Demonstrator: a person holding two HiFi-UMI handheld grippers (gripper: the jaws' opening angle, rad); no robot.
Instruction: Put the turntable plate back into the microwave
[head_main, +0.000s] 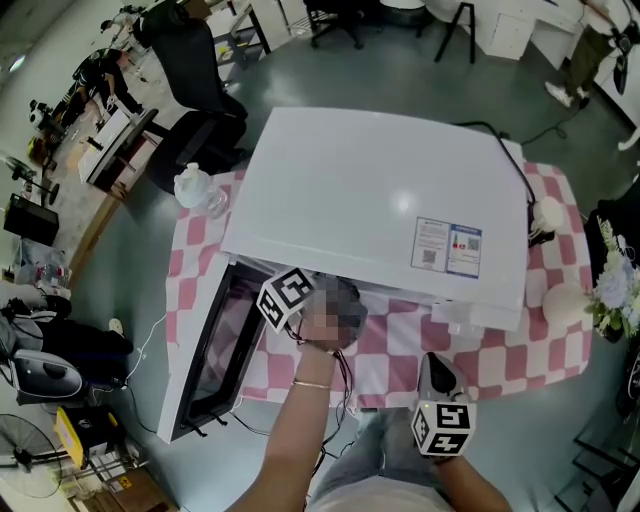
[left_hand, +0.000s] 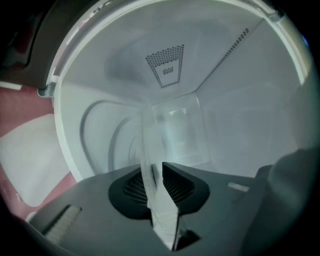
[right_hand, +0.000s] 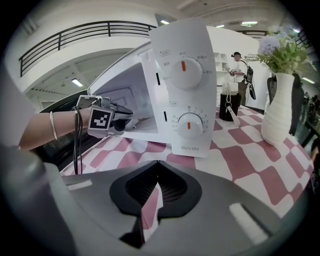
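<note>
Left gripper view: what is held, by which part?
The rim of the turntable plate stands between the jaws of the left gripper; whether its pads press it cannot be told.

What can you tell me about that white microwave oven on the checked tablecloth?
The white box-shaped microwave oven stands on a pink-and-white checked tablecloth. Its dark-framed door is swung wide open. The front panel carries two round dials with orange marks, one above the other, and a printed label sits on the glossy top. The left gripper reaches into the pale cavity with a clear glass plate between its jaws.
</note>
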